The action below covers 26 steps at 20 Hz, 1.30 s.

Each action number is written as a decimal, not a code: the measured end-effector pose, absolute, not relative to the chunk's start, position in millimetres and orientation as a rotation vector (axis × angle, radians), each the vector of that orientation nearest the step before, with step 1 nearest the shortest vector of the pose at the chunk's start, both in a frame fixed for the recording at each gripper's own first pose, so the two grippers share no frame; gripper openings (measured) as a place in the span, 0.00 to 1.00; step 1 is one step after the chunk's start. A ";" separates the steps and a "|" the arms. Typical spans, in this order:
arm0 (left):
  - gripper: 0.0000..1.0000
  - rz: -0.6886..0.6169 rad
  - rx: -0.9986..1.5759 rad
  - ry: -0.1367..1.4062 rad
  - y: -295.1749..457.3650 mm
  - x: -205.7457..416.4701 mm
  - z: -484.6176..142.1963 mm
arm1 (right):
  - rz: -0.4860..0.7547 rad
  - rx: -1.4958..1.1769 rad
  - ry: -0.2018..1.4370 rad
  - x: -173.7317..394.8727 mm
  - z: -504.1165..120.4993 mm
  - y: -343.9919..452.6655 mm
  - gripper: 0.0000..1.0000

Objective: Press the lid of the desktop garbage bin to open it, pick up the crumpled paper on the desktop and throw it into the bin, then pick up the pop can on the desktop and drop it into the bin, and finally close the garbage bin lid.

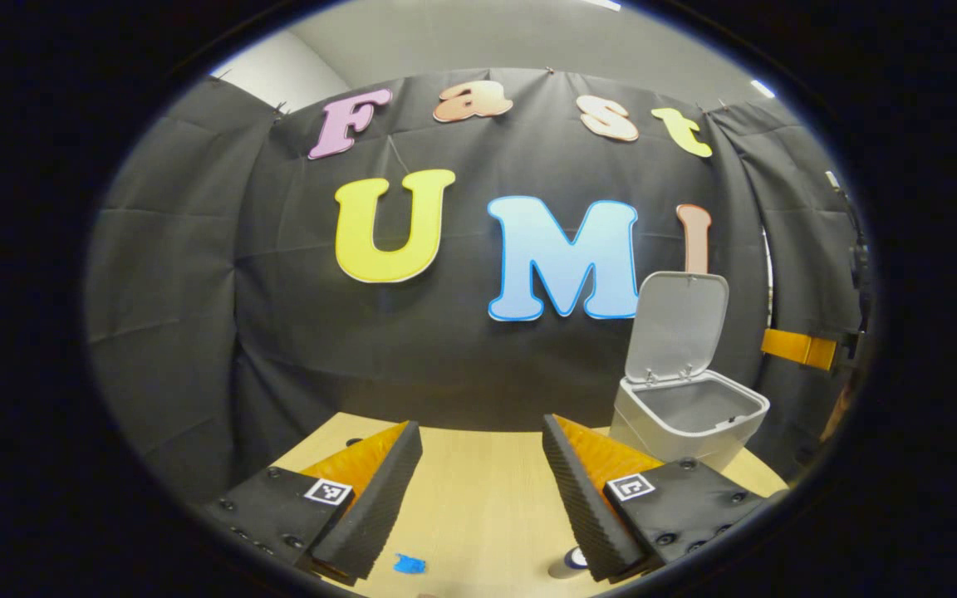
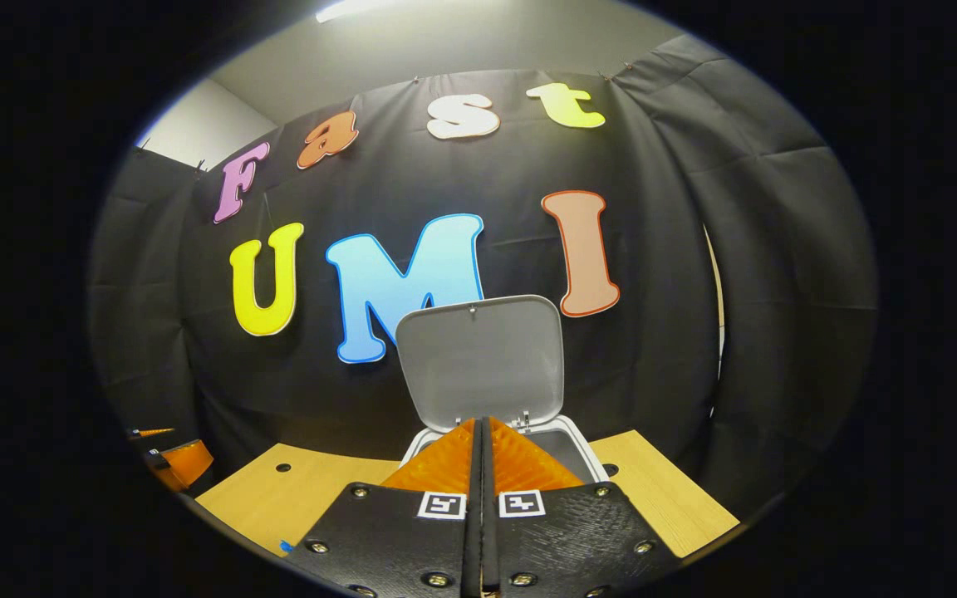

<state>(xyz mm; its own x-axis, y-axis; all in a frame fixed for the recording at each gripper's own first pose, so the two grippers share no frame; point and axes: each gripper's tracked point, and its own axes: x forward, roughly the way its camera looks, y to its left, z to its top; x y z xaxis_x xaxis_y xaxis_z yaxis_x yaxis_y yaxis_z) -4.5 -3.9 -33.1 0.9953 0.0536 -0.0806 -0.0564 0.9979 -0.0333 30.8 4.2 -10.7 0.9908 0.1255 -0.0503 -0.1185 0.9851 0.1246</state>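
One garbage bin (image 1: 689, 413) stands on the wooden table (image 1: 478, 498), and it serves as the landmark here. Its one lid (image 1: 678, 325) is swung up and back, upright against the black cloth wall (image 1: 196, 291), so the bin's mouth is open. In the left gripper view the inside looks like bare grey wall; the bottom cannot be seen.

Two grippers are in use. The left gripper (image 1: 481, 453) hangs over the table to the left of the bin and nearer the camera, its two fingers spread wide with only bare tabletop between them (released, nothing held). The right gripper (image 2: 481, 448) is directly in front of the bin, its two fingers pressed flat together with nothing visible between them, and their tips cover the front of the bin's rim in the right gripper view.

One small blue mark (image 1: 409, 564) lies on the table well left of the bin and toward the near edge. Just beside the left gripper's right-hand finger, at the bottom edge, a rounded light-coloured object (image 1: 568, 563) peeks out; it is mostly cut off and hidden by the finger, and what it is cannot be told.

Far right of the bin in the left gripper view, part of the other gripper (image 1: 802, 347) pokes in at the edge, cut off.
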 end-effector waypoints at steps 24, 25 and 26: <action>0.96 0.238 -0.128 0.357 122.2 -65.2 -184.4 | 0.188 0.102 0.138 41.9 -39.3 22.0 0.00; 0.96 0.235 -0.129 0.372 121.7 -70.5 -192.1 | 0.192 0.100 0.143 42.2 -40.2 23.5 0.00; 0.96 0.233 -0.133 0.389 120.6 -74.6 -200.5 | 0.197 0.099 0.148 41.1 -43.0 24.6 0.00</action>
<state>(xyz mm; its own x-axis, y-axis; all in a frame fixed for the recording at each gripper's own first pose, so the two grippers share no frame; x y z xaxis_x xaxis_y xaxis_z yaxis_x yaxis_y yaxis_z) -74.6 120.6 -200.5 0.8992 0.1987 -0.3897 -0.2495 0.9647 -0.0839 41.1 24.6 -43.0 0.9699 0.2017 -0.1363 -0.1871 0.9758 0.1127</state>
